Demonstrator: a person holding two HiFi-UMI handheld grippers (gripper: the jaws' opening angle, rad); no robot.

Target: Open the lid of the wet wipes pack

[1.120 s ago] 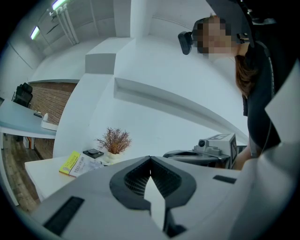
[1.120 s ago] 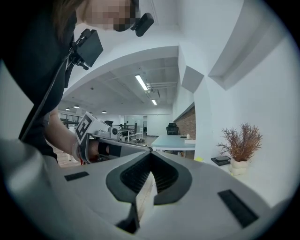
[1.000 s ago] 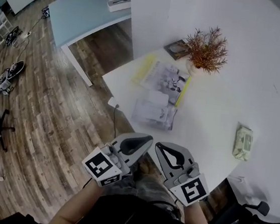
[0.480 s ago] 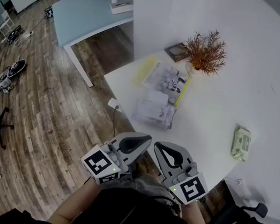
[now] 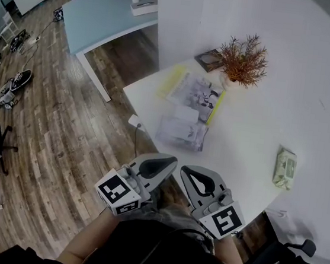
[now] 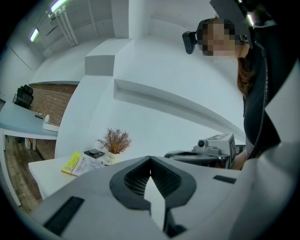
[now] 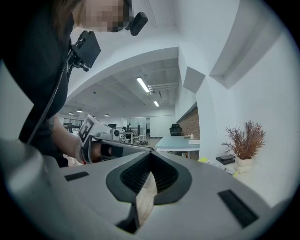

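Observation:
A pale green wet wipes pack (image 5: 285, 168) lies flat near the right edge of the white table (image 5: 256, 121). A second, greyish translucent pack (image 5: 181, 132) with a white patch on top lies nearer the middle. Both grippers hover side by side over the floor, just short of the table's near edge and close to the person's body. My left gripper (image 5: 171, 160) (image 6: 150, 160) is shut with nothing between its jaws. My right gripper (image 5: 184, 171) (image 7: 151, 153) is also shut and empty. Neither touches either pack.
A dried orange plant in a small white pot (image 5: 243, 61) (image 6: 114, 141) (image 7: 245, 141) stands at the table's back, beside a dark small object (image 5: 207, 58). A yellow-edged magazine (image 5: 195, 91) lies behind the greyish pack. A light blue table (image 5: 102, 11) stands across the wooden floor.
Both grippers hold the same place and stay shut. Only the head view has shifted slightly.

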